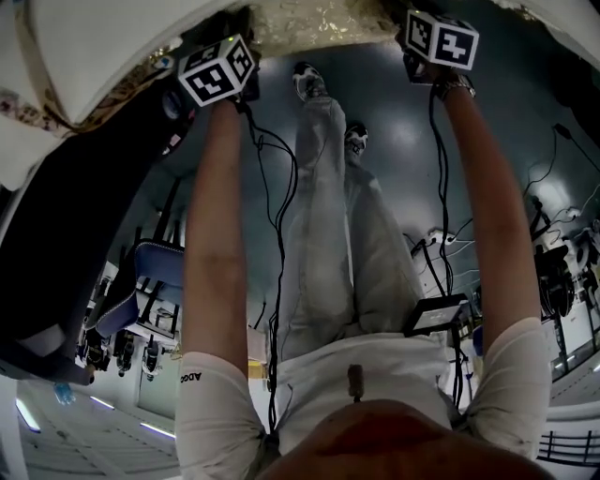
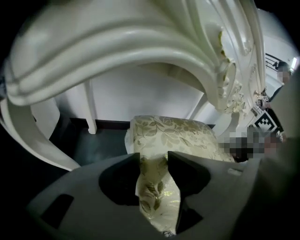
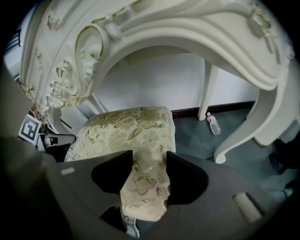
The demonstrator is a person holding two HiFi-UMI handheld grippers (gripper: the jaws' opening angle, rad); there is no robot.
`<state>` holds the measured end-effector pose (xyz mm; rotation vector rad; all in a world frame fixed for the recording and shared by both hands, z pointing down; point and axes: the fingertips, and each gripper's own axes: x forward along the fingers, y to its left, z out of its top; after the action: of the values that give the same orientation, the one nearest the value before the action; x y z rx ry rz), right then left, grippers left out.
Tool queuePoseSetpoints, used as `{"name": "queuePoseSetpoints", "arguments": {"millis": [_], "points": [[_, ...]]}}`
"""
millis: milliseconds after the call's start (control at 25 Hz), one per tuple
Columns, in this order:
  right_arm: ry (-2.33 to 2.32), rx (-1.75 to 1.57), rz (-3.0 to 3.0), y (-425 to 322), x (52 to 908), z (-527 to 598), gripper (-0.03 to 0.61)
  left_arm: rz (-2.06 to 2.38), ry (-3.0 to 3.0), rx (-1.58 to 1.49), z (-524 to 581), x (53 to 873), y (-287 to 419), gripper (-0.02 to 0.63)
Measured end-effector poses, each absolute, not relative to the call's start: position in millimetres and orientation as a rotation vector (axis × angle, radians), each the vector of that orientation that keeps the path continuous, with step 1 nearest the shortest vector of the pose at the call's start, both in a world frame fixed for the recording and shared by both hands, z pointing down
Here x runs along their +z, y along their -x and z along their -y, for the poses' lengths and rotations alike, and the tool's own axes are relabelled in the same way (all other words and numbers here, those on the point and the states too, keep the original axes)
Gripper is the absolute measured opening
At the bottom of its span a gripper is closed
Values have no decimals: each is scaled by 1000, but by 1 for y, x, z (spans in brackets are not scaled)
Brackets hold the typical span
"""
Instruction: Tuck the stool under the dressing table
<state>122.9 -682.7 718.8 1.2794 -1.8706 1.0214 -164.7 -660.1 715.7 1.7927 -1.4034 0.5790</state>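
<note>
The stool has a cream cushion with a gold leaf pattern and stands on the dark floor, beneath the arch of the white carved dressing table. My left gripper is shut on the cushion's near left corner. My right gripper is shut on the near right corner of the stool, with the dressing table arching overhead. In the head view only the cushion's edge shows at the top, between the left gripper and the right gripper, each at the end of an outstretched arm.
A curved table leg stands right of the stool, a straight leg to its left. A plastic bottle lies on the floor near the back wall. The person's legs and shoes stand behind the stool. Cables hang from both grippers.
</note>
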Motion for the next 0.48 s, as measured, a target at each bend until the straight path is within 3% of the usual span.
{"name": "queuePoseSetpoints", "arguments": {"millis": [480], "points": [[-1145,992,1840,-133,734,572,230,1357,-1769,710,550,729,143,219]]}}
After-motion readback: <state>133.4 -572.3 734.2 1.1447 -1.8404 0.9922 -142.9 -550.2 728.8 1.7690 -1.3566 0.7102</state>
